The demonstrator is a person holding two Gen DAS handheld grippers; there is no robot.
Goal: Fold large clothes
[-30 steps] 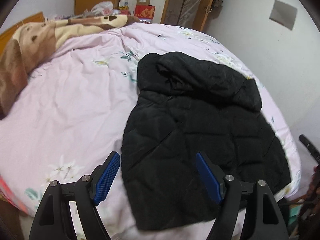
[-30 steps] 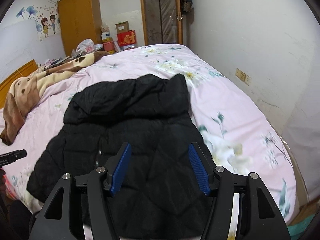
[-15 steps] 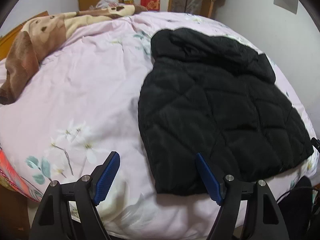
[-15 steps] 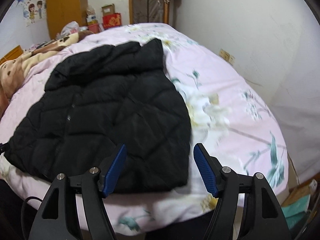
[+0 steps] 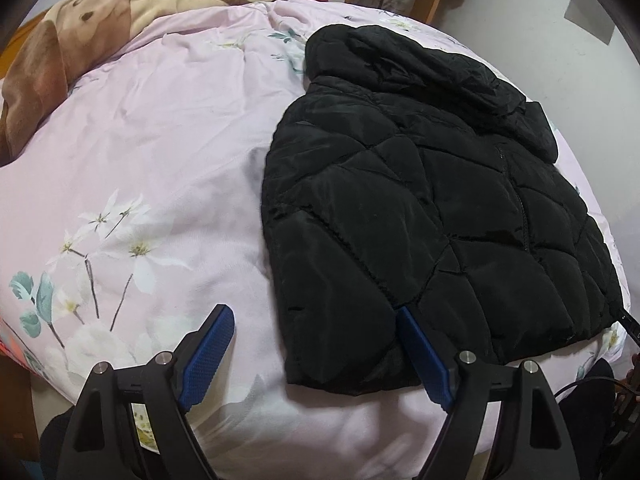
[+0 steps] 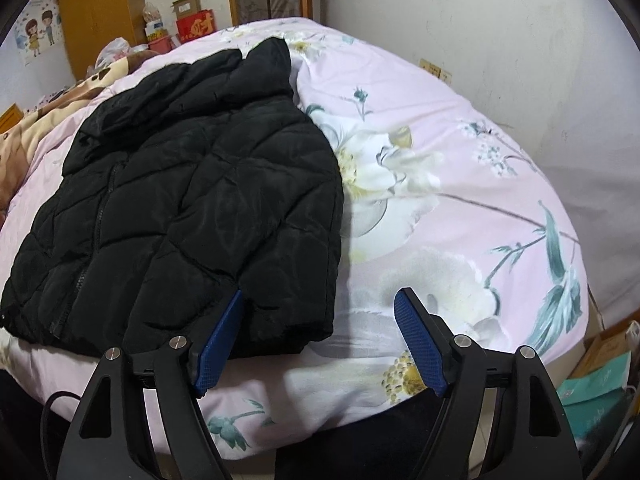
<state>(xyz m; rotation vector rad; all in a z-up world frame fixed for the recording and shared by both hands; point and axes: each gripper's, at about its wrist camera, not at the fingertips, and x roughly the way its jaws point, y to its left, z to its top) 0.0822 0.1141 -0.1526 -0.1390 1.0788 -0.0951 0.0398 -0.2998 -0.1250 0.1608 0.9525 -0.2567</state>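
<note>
A black quilted hooded jacket (image 5: 420, 208) lies flat on the pink floral bed cover (image 5: 152, 152), hood at the far end, hem toward me. It also shows in the right wrist view (image 6: 192, 208). My left gripper (image 5: 316, 350) is open and empty, just short of the hem's left corner. My right gripper (image 6: 320, 336) is open and empty, straddling the hem's right corner from just in front of it. Neither touches the jacket.
A brown and cream blanket (image 5: 60, 40) lies at the bed's far left. A wooden wardrobe (image 6: 100, 12) and boxes (image 6: 192, 24) stand behind the bed. A white wall (image 6: 500, 40) runs along the right side. A teal box (image 6: 596, 380) sits on the floor at right.
Both grippers have pulled back toward the bed's near edge and apart; the jacket's hem, earlier under the fingers, now lies ahead of them. Both stay open.
</note>
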